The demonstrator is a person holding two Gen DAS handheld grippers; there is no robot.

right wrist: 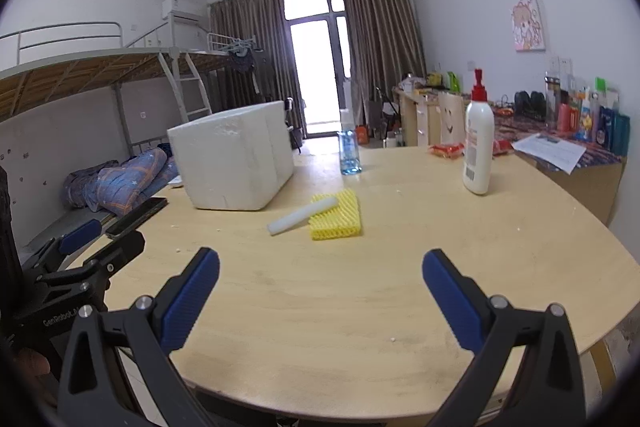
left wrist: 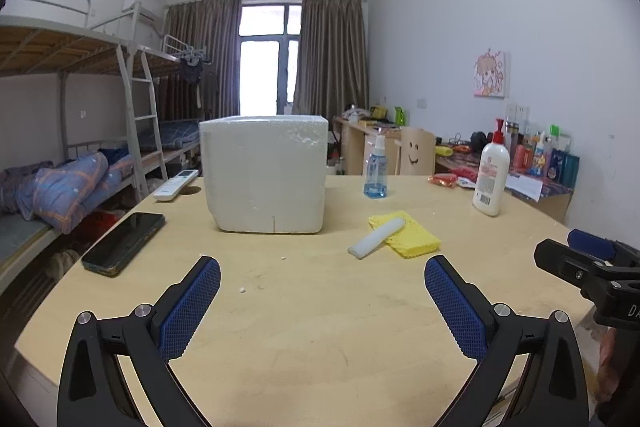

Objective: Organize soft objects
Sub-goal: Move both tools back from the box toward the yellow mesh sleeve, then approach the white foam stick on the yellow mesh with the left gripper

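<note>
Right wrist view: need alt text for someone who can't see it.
The open right gripper hovers empty above a pale wooden table, facing a white foam stick that overlaps a yellow foam net sleeve. Behind stand a white styrofoam box, a blue spray bottle and a white lotion bottle; the left gripper shows at the left edge.

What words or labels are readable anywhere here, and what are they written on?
"GenRobot.A", cut off: on the left gripper body, right wrist view.
"DA", cut off: on the right gripper body, left wrist view.
Lotion bottle label and barcode: too blurred to read.
Spray bottle label: too small.
</note>
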